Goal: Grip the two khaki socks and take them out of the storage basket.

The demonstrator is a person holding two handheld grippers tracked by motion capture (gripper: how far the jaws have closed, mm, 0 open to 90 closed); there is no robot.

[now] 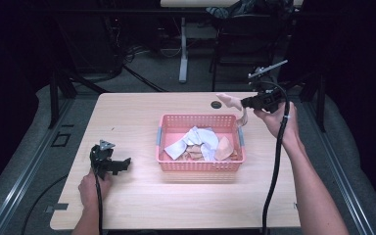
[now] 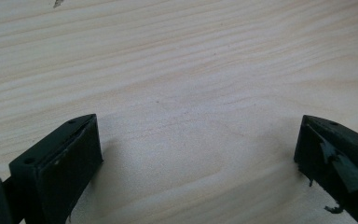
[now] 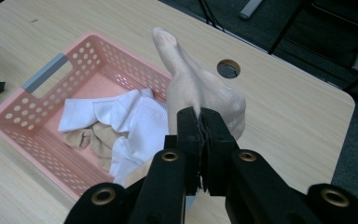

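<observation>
- Gripping a beige sock (image 3: 193,88), the right tongs (image 3: 199,122) are pressed together on its fabric, and the sock sticks up and away from them in the right gripper view.
- From the high view, the right tongs (image 1: 245,102) sit raised above the far right corner of the pink basket (image 1: 199,165), with the sock (image 1: 229,101) pointing left from the tips and a pale strip hanging down toward the basket's right handle.
- The person's right hand (image 1: 277,119) holds that tool from behind; its black cable droops down along the forearm.
- Inside the pink basket (image 3: 37,135) lie more socks — white ones (image 3: 135,116) on top and beige ones (image 3: 93,137) beneath and beside them.
- The basket stands near the middle of the light wooden bench (image 1: 127,117), with a grey handle (image 3: 45,73) on its short side.
- The left tongs (image 1: 119,165) rest low at the bench's left side, well apart from the basket, held by the left hand (image 1: 92,188).
- In the left gripper view the two jaws stand wide apart with bare wood grain (image 2: 186,93) between them — nothing held.
- A round cable hole (image 3: 228,68) sits in the bench just beyond the basket.
</observation>
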